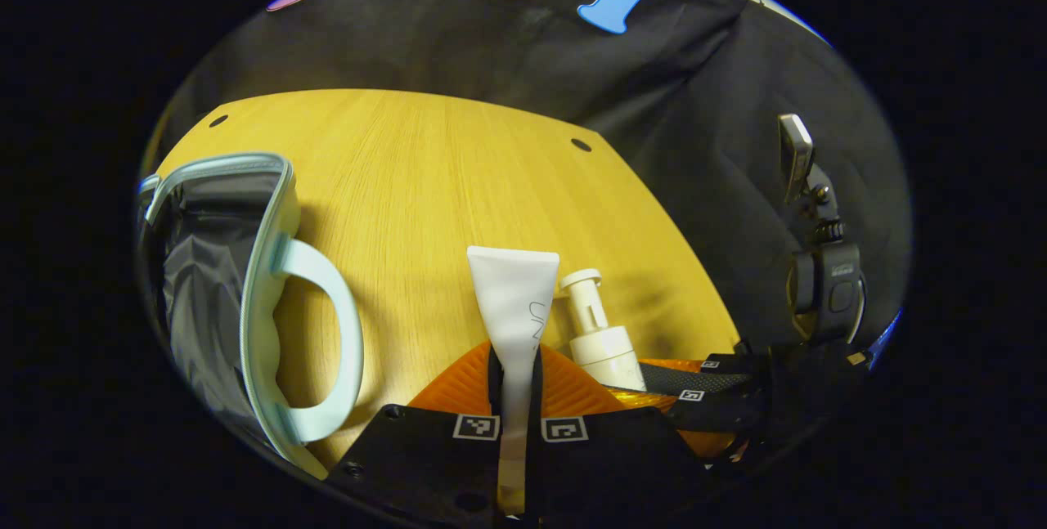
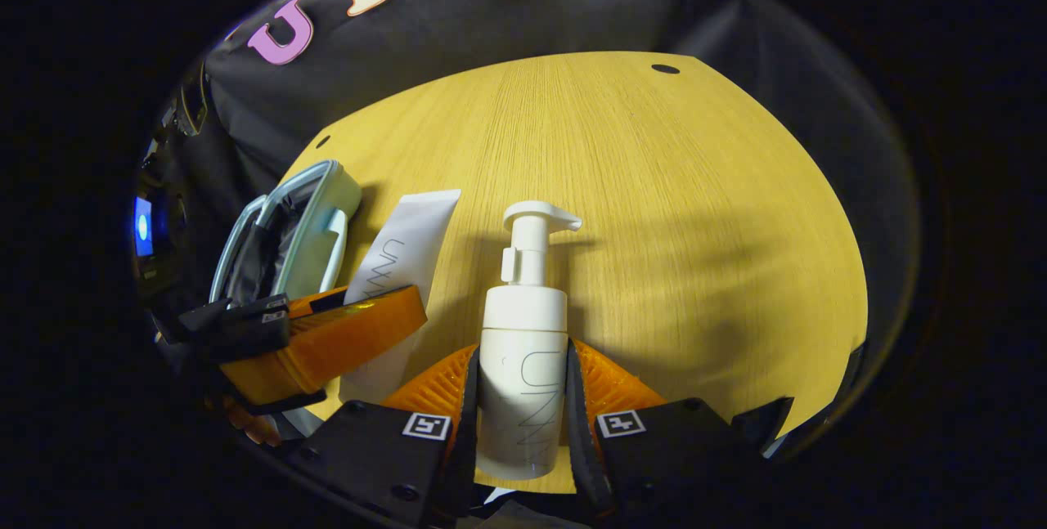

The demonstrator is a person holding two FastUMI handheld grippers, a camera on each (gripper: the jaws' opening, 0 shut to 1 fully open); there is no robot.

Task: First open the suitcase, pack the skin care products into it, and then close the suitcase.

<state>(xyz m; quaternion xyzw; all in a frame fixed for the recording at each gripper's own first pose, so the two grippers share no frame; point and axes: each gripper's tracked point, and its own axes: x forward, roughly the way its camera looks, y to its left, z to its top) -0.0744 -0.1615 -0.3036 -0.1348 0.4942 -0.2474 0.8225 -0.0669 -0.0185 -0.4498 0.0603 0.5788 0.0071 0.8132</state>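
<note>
Left gripper (image 1: 515,398): both fingers clamped on a white squeeze tube (image 1: 515,300), crimped flat end pointing away from the camera, over the near part of the tabletop (image 1: 458,169). In the right gripper view the same tube (image 2: 401,255) shows gripped by that gripper (image 2: 327,333), just left of the bottle.

Right gripper (image 2: 523,406): fingers pressed on both sides of a white pump bottle (image 2: 523,349), upright along the fingers, pump head (image 2: 540,222) pointing right in that view. In the left gripper view the bottle (image 1: 601,333) sits just right of the tube, close beside it; contact between them can't be told.

Suitcase (image 1: 237,292): small, pale mint shell, lid open, dark fabric lining (image 1: 200,267) visible inside, carry handle (image 1: 327,341) facing the tabletop centre. It sits at the left edge of the tabletop; in the right gripper view it (image 2: 294,226) is at the left edge too, behind the left gripper. Both products are outside it.

Surface: light wood-grain tabletop, yellowish under the lighting, with small dark round holes near the far corners (image 1: 581,145). Shadows of the grippers fall on the right half.

Room: black cloth wall (image 1: 491,47) behind and to the right of the table. A small camera on a mount (image 1: 822,267) stands off the right edge. A lit blue screen (image 2: 143,226) is at the far left of the right gripper view.
</note>
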